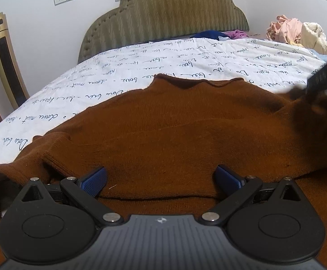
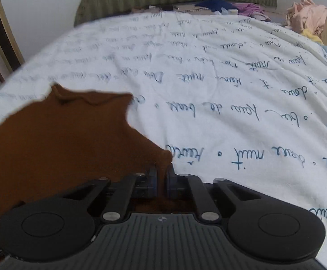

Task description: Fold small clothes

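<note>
A brown knit sweater (image 1: 174,130) lies spread on the white bedcover with blue script (image 1: 141,67), its neck toward the headboard. My left gripper (image 1: 161,180) is open, its blue-padded fingers (image 1: 94,180) resting low over the sweater's near part. My right gripper (image 2: 161,177) is shut on a pinched edge of the sweater (image 2: 69,139) and lifts it off the bedcover (image 2: 231,90). The right gripper's dark body shows at the right edge of the left wrist view (image 1: 325,76).
An olive padded headboard (image 1: 163,11) stands at the far end. A pile of pink and cream clothes (image 1: 298,33) sits at the far right corner, blue and purple clothes (image 1: 219,34) by the headboard. A gold tower fan (image 1: 5,60) stands at the left.
</note>
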Available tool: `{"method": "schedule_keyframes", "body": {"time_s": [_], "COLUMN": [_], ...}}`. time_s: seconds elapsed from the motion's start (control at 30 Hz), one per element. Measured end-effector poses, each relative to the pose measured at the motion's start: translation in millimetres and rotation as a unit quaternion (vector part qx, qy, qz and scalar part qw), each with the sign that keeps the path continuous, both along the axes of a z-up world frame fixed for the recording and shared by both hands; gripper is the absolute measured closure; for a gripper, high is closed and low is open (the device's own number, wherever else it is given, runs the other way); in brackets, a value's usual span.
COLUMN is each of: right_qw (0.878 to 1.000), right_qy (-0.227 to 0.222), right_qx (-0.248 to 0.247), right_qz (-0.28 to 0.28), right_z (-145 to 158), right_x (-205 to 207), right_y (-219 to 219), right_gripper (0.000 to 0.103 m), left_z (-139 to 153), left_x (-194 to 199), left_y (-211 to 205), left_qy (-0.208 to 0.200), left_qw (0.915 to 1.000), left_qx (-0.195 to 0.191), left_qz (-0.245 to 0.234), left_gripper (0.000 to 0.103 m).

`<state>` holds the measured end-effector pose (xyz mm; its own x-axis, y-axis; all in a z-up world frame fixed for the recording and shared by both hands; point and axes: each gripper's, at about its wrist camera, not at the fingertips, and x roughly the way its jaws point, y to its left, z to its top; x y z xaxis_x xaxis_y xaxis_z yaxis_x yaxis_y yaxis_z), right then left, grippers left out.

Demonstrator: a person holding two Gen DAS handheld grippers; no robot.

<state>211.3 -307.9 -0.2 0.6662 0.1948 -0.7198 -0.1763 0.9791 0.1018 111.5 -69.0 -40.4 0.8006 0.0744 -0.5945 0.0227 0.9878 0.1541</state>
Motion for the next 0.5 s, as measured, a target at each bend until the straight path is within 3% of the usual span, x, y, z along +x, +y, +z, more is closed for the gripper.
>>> {"method": "schedule_keyframes", "body": {"time_s": [0.1,0.13,0.27,0.33,0.4,0.43,0.5], "right_qw": [0.993,0.992,0.989,0.985,0.981,0.981,0.983], "right_qy": [-0.075,-0.082,-0.03,-0.03,-0.079,-0.094,-0.118], "right_qx": [-0.064,-0.073,-0.101,-0.097,-0.065,-0.044,0.012], "right_qz": [-0.057,-0.067,-0.107,-0.142,-0.164,-0.164,-0.14], "right_z": [20,21,-2,-10,-2,5,18], "right_x": [-4,1,25,26,4,-7,-34], "right_y": [0,-1,2,-2,-7,-9,-12], "right_gripper": [0.093,0.093,0.088,0.05,0.039,0.039,0.032], "left_z": [0,0,0,0,0,0,1], "left_x": [0,0,0,0,0,0,0], "left_y": [-1,-1,1,2,2,2,1], "left_qy": [-0.001,-0.001,0.0,0.001,0.001,0.001,0.0], "left_qw": [1.0,1.0,1.0,1.0,1.0,1.0,1.0], "left_qx": [0.002,0.003,-0.001,-0.005,-0.005,-0.004,-0.002], "left_qz": [0.0,0.0,0.0,0.0,0.0,0.0,0.0], "left_gripper": [0.0,0.0,0.0,0.0,0.0,0.0,0.0]}}
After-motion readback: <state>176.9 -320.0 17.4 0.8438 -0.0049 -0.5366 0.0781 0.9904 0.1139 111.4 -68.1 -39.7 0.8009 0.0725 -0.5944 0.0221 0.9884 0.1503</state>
